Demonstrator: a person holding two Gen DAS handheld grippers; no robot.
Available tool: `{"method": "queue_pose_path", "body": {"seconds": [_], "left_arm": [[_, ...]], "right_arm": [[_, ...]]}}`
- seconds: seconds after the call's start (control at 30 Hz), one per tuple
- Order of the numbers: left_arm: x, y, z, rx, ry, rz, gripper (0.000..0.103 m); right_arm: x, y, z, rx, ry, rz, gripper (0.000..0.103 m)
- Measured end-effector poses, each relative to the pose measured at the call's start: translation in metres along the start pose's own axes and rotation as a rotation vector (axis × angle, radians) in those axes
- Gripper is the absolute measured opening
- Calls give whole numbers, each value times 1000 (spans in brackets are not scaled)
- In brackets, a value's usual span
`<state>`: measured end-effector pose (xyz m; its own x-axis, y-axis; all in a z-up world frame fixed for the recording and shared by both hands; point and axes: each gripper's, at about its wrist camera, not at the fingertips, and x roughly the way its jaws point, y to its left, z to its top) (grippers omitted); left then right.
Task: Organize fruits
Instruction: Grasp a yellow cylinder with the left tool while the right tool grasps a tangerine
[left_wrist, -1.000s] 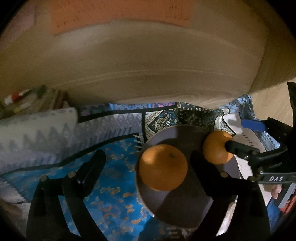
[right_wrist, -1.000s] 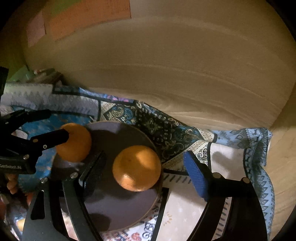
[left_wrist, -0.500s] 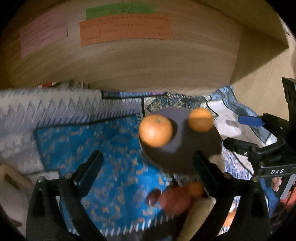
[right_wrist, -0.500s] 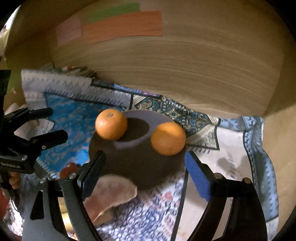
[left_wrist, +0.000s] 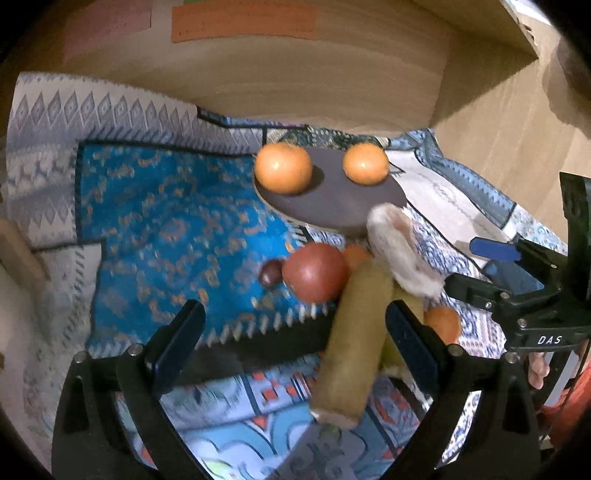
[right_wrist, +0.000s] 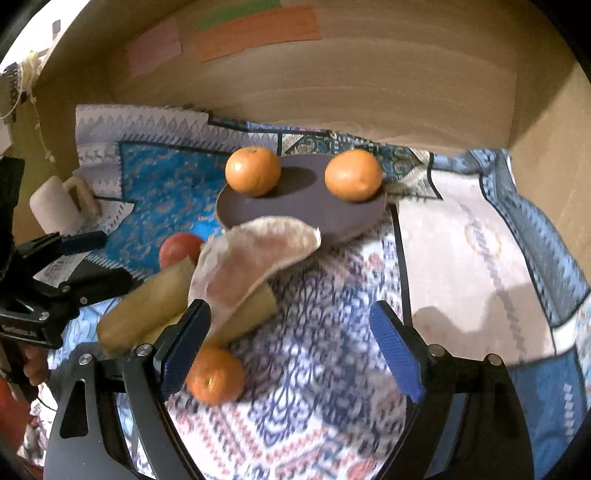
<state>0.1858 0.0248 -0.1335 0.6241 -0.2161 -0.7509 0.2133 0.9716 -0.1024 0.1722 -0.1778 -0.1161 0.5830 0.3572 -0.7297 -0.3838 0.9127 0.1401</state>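
Two oranges (left_wrist: 283, 168) (left_wrist: 365, 163) sit apart on a dark round plate (left_wrist: 332, 206); in the right wrist view the oranges (right_wrist: 253, 170) (right_wrist: 352, 175) are on the plate (right_wrist: 295, 210) too. In front of the plate lie a red apple (left_wrist: 315, 271), a small dark fruit (left_wrist: 270, 272), yellow-green bananas (left_wrist: 354, 343), a pale peel (right_wrist: 255, 258) and a third orange (right_wrist: 215, 374). My left gripper (left_wrist: 295, 339) is open and empty above the bananas. My right gripper (right_wrist: 291, 343) is open and empty beside the third orange.
Patterned blue and white cloths (left_wrist: 166, 221) cover the surface. A wooden wall (right_wrist: 369, 81) with coloured paper notes (right_wrist: 255, 33) stands behind, and a side wall (right_wrist: 554, 166) at the right. A white roll (right_wrist: 55, 206) lies at the left.
Both grippers have pulled back and away from the plate. The oranges stay on the plate, and the apple, bananas, peel and third orange have come into view.
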Motion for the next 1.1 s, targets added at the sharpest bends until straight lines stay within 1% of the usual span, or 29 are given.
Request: {"method": "queue_pose_path", "body": {"seconds": [0.13, 0.3, 0.4, 0.43, 0.47, 0.53, 0.6, 0.67, 0.7, 0.73, 0.77, 0.8, 0.83, 0.9, 0.93, 0.97, 1.0, 1.1], "left_arm": [[1, -6, -15, 5, 17, 17, 99], [3, -8, -30, 2, 15, 38, 99], [2, -6, -33, -13, 15, 17, 90], [2, -5, -35, -22, 12, -4, 87], [2, -4, -36, -27, 12, -11, 86], [2, -3, -37, -36, 12, -33, 83], [4, 2, -38, -81, 25, -80, 80], [3, 3, -40, -101, 23, -97, 78], [2, 1, -40, -90, 19, -101, 71], [0, -2, -41, -76, 17, -118, 61], [-2, -5, -40, -67, 18, -128, 56], [-4, -10, -40, -48, 22, -140, 47], [-4, -12, -39, -38, 24, -144, 42], [-6, -17, -39, -7, 21, -126, 42], [-5, -17, -39, -3, 21, -123, 42], [-5, -18, -39, -2, 23, -120, 41], [-6, -18, -39, 1, 27, -116, 41], [-10, -20, -42, 22, 24, -83, 41]], "right_arm": [[-3, 4, -15, 8, 11, 24, 86], [-6, 11, -22, -10, 9, 43, 86], [-8, 16, -24, -37, 3, 38, 86], [-9, 17, -24, -42, 0, 43, 86], [-10, 17, -25, -46, -3, 49, 86], [-12, 19, -25, -57, -8, 62, 82], [-12, 20, -25, -65, -4, 76, 74], [-10, 22, -25, -71, 6, 88, 72], [-7, 22, -26, -72, 15, 94, 69], [-4, 23, -26, -74, 25, 98, 67], [-2, 23, -27, -74, 35, 105, 62], [2, 23, -27, -72, 48, 117, 57], [4, 23, -28, -69, 56, 127, 55], [9, 25, -28, -68, 70, 141, 48], [10, 26, -29, -69, 73, 145, 45], [10, 28, -29, -73, 72, 147, 39], [10, 28, -29, -76, 70, 155, 36], [6, 29, -30, -85, 59, 141, 35]]}}
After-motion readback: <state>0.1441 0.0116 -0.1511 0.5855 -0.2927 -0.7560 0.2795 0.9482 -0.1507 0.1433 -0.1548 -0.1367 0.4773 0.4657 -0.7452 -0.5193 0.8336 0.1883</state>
